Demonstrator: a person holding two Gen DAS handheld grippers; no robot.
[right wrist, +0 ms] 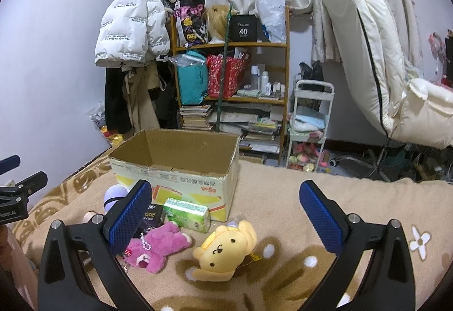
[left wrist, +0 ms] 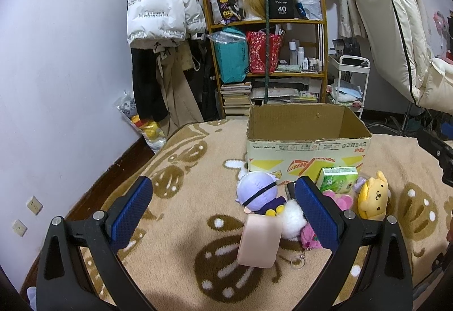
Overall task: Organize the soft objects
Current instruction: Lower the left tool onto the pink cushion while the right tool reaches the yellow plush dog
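Note:
An open cardboard box (left wrist: 308, 147) (right wrist: 175, 169) stands on the patterned blanket. In front of it lie a purple-haired doll (left wrist: 259, 193) (right wrist: 114, 195), a pale pink pouch (left wrist: 259, 241), a white fluffy toy (left wrist: 293, 219), a pink plush bear (right wrist: 155, 247) (left wrist: 338, 202), a yellow dog plush (right wrist: 223, 248) (left wrist: 373, 196), a green tissue pack (left wrist: 337, 179) (right wrist: 188, 214) and a black packet (right wrist: 153, 219). My left gripper (left wrist: 223, 206) is open above the pouch and doll. My right gripper (right wrist: 226, 213) is open above the yellow plush.
The beige and brown blanket (right wrist: 283, 197) (left wrist: 181, 169) covers the bed. Behind it stand a wooden shelf (left wrist: 269, 50) (right wrist: 235, 70), hanging coats (left wrist: 161, 5), a white trolley (right wrist: 308, 124) and a cream chair (right wrist: 376, 62). The other gripper shows at the left edge (right wrist: 17, 189) and right edge (left wrist: 438, 152).

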